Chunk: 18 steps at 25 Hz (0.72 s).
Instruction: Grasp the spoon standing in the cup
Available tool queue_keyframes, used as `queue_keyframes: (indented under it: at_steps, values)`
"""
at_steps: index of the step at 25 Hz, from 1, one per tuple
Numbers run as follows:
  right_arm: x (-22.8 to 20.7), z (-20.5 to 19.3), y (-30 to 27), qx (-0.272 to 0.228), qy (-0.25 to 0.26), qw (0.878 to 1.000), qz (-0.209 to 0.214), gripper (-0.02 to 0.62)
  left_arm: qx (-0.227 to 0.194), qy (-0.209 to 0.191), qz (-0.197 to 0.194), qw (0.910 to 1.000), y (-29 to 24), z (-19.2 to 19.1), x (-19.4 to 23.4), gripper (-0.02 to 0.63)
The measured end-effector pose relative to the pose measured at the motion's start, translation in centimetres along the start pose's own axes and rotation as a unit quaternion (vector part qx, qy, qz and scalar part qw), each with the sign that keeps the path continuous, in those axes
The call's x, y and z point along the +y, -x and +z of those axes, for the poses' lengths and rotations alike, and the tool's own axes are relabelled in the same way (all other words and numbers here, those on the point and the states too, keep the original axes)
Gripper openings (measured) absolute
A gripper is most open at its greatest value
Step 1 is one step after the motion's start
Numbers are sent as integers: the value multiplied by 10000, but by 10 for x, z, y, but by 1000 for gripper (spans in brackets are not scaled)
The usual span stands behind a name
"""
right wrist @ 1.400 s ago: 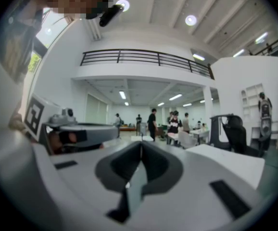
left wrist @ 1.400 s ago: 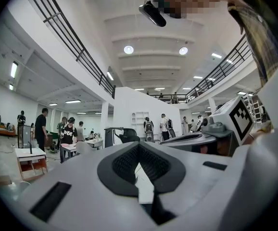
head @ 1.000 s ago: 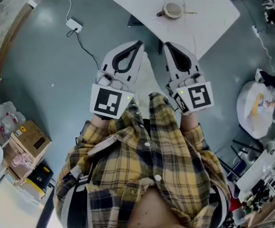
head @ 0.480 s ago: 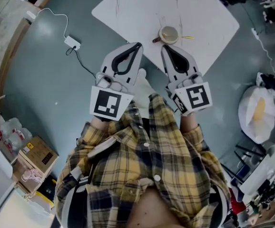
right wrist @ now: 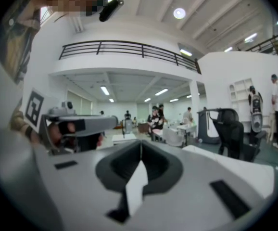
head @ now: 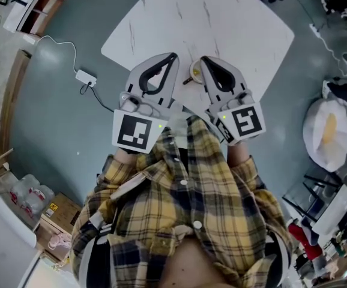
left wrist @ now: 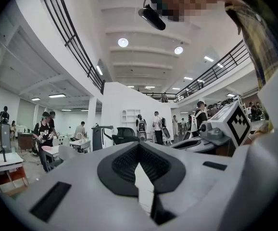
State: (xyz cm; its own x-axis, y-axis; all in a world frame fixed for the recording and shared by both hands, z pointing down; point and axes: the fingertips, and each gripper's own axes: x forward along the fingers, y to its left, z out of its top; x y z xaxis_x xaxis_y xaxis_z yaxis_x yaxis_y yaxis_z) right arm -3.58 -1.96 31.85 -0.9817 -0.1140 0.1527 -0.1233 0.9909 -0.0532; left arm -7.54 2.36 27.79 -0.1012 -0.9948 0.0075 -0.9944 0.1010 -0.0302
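In the head view a small tan cup (head: 194, 71) stands on the white marble table (head: 221, 23), near its closest edge. Only a sliver of the cup shows between my two gripper tips. The spoon is hidden behind my right gripper. My left gripper (head: 173, 55) is shut and empty, its tip over the table edge just left of the cup. My right gripper (head: 203, 59) is also shut and empty, its tip right beside the cup. Both gripper views look level across a big hall, each with its jaws closed: left gripper (left wrist: 139, 144), right gripper (right wrist: 141, 141). Neither shows the cup.
A white power adapter (head: 85, 77) with its cable lies on the grey floor to the left. A white bag (head: 326, 138) sits at the right, and boxes and bottles (head: 29, 200) at the lower left. People, desks and a black chair (right wrist: 230, 129) stand far off in the hall.
The table and cup have slid down the head view toward me. The cup, earlier in full view beyond the tips, now sits half hidden between them. Both grippers stayed shut.
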Motion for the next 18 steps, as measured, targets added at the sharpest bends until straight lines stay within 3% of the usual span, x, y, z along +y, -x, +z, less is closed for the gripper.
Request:
queue_keyframes:
  at_steps: [8, 15, 18]
  values:
    - [-19, -14, -13, 201, -115, 9994, -263, 32, 63, 42, -249, 9997, -21, -6, 12, 14]
    - [-36, -10, -3, 217, -232, 9966, -758, 32, 92, 157, -748, 9970, -42, -5, 4, 14]
    - [-46, -11, 1, 236, -304, 9933, -1085, 32, 91, 185, -1131, 9934, -58, -5, -3, 14]
